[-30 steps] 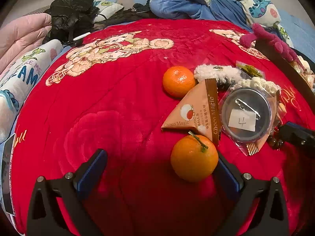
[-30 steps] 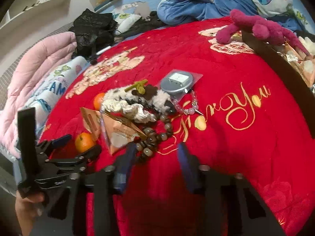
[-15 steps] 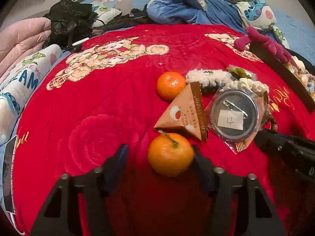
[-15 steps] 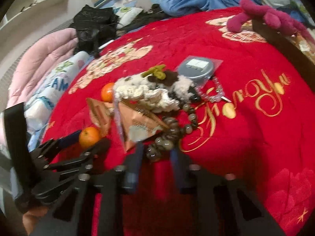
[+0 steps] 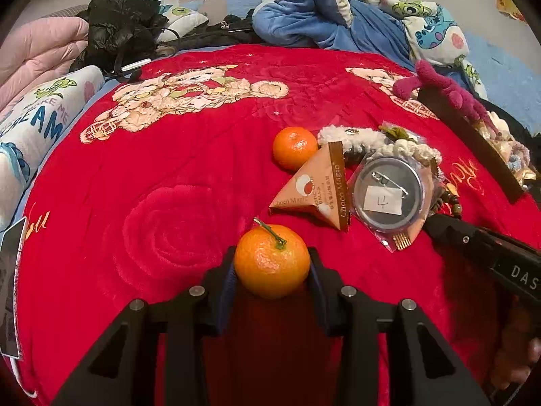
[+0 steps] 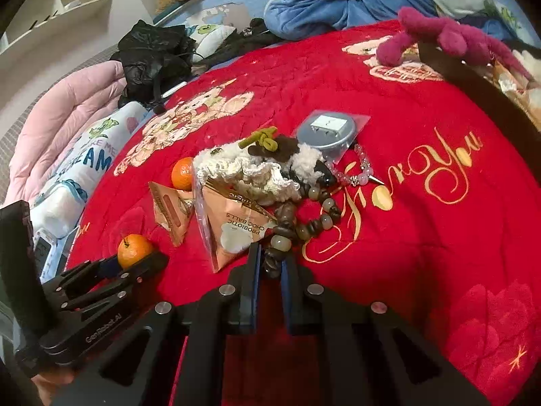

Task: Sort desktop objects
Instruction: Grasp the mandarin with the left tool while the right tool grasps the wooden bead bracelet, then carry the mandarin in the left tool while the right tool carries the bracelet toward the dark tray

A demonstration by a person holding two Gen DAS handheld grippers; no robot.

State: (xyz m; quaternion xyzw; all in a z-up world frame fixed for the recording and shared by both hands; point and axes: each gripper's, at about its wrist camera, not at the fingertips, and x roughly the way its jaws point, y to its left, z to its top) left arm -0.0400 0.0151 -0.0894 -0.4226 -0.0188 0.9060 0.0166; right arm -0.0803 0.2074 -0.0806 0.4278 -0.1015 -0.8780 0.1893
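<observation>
Both hand-held grippers have closed: two tangerines point(image 5: 272, 260) point(image 5: 295, 148), two packets point(image 6: 233, 226) point(image 6: 170, 209).

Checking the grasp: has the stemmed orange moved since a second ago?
Cannot tell: the stemmed orange sits just as close to the Choco Magic packet; the left tongs moved, closing around it.

Bed w/ red blanket point(image 5: 152, 176), pink duvet point(image 6: 67, 115), white shelf point(image 6: 57, 30) behind.

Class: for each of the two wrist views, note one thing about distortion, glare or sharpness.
Left wrist view: fisheye bends the red blanket into a dome with dark corners; glare sheens the stemmed tangerine. Right wrist view: same curvature; the bead bracelet is sharp, the plush bedding at the rim softer.
</observation>
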